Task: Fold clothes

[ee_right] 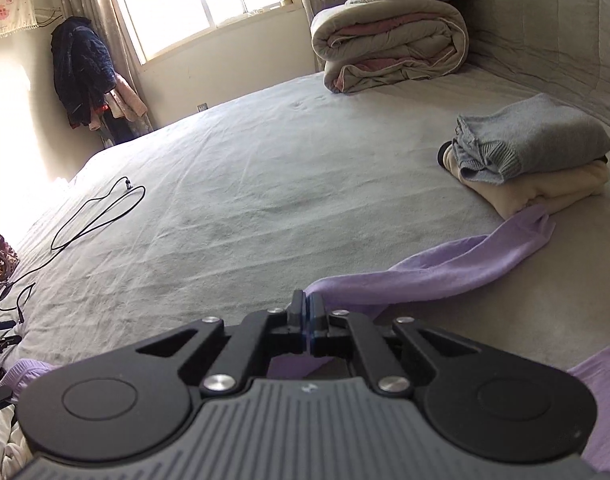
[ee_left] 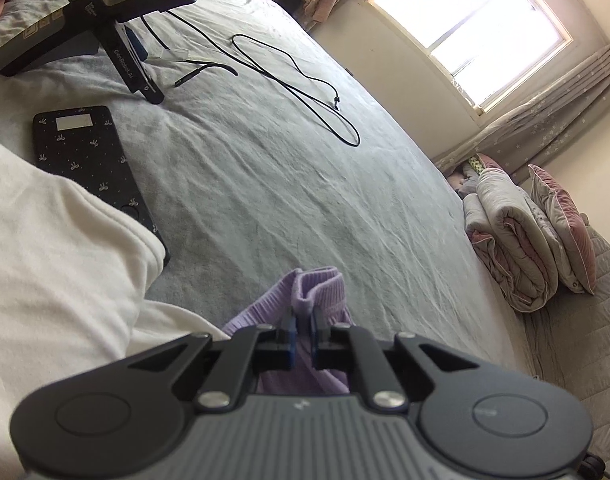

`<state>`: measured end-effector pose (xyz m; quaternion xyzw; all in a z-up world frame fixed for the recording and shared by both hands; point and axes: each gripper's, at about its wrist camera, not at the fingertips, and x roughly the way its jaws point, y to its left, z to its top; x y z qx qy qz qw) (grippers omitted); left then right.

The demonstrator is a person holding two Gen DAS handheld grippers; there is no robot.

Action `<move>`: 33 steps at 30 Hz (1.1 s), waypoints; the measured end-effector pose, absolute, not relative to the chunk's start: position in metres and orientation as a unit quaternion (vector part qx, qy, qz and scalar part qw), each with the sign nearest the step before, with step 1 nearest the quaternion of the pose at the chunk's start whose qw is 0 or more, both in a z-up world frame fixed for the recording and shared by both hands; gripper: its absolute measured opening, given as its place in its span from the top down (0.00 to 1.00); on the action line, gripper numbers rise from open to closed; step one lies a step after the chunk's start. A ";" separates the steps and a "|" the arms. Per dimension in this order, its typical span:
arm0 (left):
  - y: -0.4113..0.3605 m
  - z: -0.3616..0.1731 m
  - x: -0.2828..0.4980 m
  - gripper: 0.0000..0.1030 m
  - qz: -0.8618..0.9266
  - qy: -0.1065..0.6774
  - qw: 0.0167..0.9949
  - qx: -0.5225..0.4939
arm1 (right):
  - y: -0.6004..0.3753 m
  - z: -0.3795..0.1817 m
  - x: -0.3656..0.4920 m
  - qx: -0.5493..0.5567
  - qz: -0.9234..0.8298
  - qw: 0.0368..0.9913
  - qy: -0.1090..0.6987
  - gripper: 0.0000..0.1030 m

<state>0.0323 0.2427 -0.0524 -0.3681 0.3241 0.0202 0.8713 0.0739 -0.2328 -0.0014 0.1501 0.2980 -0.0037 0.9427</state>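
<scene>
The purple sweater (ee_right: 465,264) lay on the grey bedsheet (ee_right: 245,184), one sleeve stretched toward a stack of folded clothes (ee_right: 533,156) and touching its base. The right gripper (ee_right: 307,312) had its jaws pressed together on a pinch of the purple knit. The left gripper (ee_left: 303,320) pinched a ribbed edge of the same sweater, which stood up between its jaws. A white garment (ee_left: 57,248) lay beside it, partly over a dark phone (ee_left: 89,160). A black cable (ee_left: 305,92) looped across the sheet.
</scene>
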 end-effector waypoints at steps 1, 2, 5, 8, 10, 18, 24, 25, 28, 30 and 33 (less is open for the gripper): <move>0.244 -0.052 0.031 0.94 0.017 0.326 0.869 -0.371 | -0.233 0.002 0.070 0.149 -0.004 0.945 0.292 0.98; 0.245 -0.052 0.030 0.94 0.013 0.329 0.867 -0.374 | -0.233 0.005 0.066 0.147 -0.004 0.947 0.286 0.98; 0.250 -0.054 0.026 0.94 0.002 0.337 0.858 -0.388 | -0.232 0.012 0.049 0.139 0.003 0.951 0.275 0.98; 0.254 -0.054 0.021 0.94 -0.007 0.345 0.850 -0.399 | -0.231 0.014 0.031 0.135 0.011 0.953 0.271 0.98; 0.256 -0.054 0.017 0.94 -0.008 0.350 0.850 -0.394 | -0.231 0.013 0.020 0.132 0.016 0.952 0.274 0.98; 0.254 -0.054 0.007 0.94 0.016 0.371 0.859 -0.351 | -0.223 -0.013 -0.012 0.096 0.024 0.940 0.325 0.98; 0.243 -0.054 0.004 0.92 0.030 0.379 0.867 -0.322 | -0.219 -0.047 -0.015 0.088 0.031 0.922 0.375 0.98; 0.241 -0.054 0.004 0.92 0.032 0.381 0.867 -0.320 | -0.219 -0.049 -0.015 0.091 0.033 0.920 0.380 0.98; 0.237 -0.052 0.002 0.84 0.033 0.380 0.869 -0.315 | -0.221 -0.055 -0.014 0.097 0.040 0.913 0.393 0.94; 0.236 -0.047 -0.001 0.76 0.041 0.372 0.875 -0.306 | -0.223 -0.057 -0.015 0.102 0.046 0.910 0.400 0.87; 0.237 -0.039 -0.003 0.67 0.055 0.356 0.884 -0.296 | -0.226 -0.053 -0.014 0.104 0.052 0.906 0.406 0.85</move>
